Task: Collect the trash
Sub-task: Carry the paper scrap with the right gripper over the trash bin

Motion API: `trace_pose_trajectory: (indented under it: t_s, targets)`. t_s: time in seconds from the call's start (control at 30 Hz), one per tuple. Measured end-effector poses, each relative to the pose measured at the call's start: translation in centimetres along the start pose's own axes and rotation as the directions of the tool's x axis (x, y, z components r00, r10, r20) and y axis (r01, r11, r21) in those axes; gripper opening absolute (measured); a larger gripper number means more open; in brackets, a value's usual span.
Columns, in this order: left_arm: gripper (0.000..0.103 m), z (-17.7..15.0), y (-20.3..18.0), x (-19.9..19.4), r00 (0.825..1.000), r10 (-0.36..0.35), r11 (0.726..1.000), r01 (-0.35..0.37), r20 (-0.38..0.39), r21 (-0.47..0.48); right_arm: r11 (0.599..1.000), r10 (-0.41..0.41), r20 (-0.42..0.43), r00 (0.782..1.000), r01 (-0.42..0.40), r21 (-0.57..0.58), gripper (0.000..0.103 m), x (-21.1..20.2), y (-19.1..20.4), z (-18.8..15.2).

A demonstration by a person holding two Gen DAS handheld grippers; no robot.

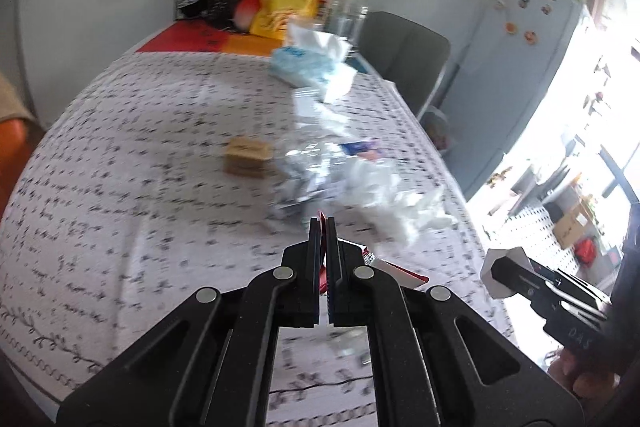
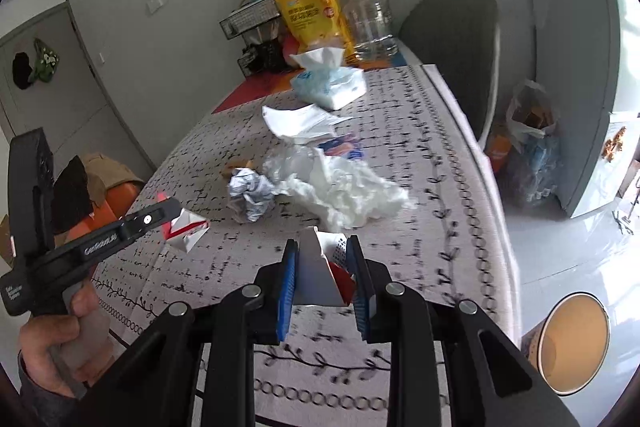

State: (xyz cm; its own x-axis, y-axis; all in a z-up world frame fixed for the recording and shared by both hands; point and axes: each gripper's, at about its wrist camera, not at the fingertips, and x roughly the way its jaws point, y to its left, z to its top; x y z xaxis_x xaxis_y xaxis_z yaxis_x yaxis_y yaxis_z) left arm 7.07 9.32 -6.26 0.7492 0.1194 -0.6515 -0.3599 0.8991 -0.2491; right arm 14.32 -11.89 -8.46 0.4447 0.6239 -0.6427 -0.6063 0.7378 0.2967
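Left claw (image 2: 176, 213): held in a hand (image 2: 60, 339) at the left edge of the counter (image 2: 420, 155), angled downward. Its jaws are clenched on a red-and-white carton scrap (image 2: 188, 229), which hangs clear above the cloth.

Right claw (image 2: 322, 255): also angled downward, over the near edge of the counter. Its blue pads (image 2: 287, 287) press on a folded white-and-red carton (image 2: 320, 279), so this claw is grasping it. From the left wrist view the same claw (image 1: 496, 273) shows at the right, with white card at its tip.

Trash remaining on the counter, left to right: a small brown box (image 1: 248, 157), a crumpled paper ball (image 2: 252, 193), a heap of white plastic wrap (image 2: 344, 187), a blue-and-orange wrapper (image 2: 344, 147) and flat white sheets (image 2: 296, 121) behind it.

Containers:
- Tissue pack (image 2: 330, 83), one tissue standing out of its top.
- Yellow snack bag (image 2: 308, 13), upright at the far end.
- Clear jar (image 2: 370, 23) beside the bag; contents cannot be told.
- Plastic bag (image 2: 528, 131) on the floor right of the counter, holding brown items.
- Round bin (image 2: 576, 339) on the floor at the near right, its brown inside visible.
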Motion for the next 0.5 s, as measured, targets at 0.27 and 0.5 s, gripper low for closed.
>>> trace_pose_trajectory:
  t_s: [0.27,0.5]
  targets:
    - [0.003,0.9,-7.2,2.3,0.996,-0.084,0.993,0.085,-0.01,0.087,0.996,-0.086,0.051,0.995,0.084,0.04,0.025,-3.9,-6.8,0.1]
    - [0.003,0.7,-13.7,5.1,0.987,-0.146,0.976,0.155,-0.067,0.154,0.969,-0.207,0.079,0.975,0.193,0.151,0.025,-7.2,-14.4,-1.0]
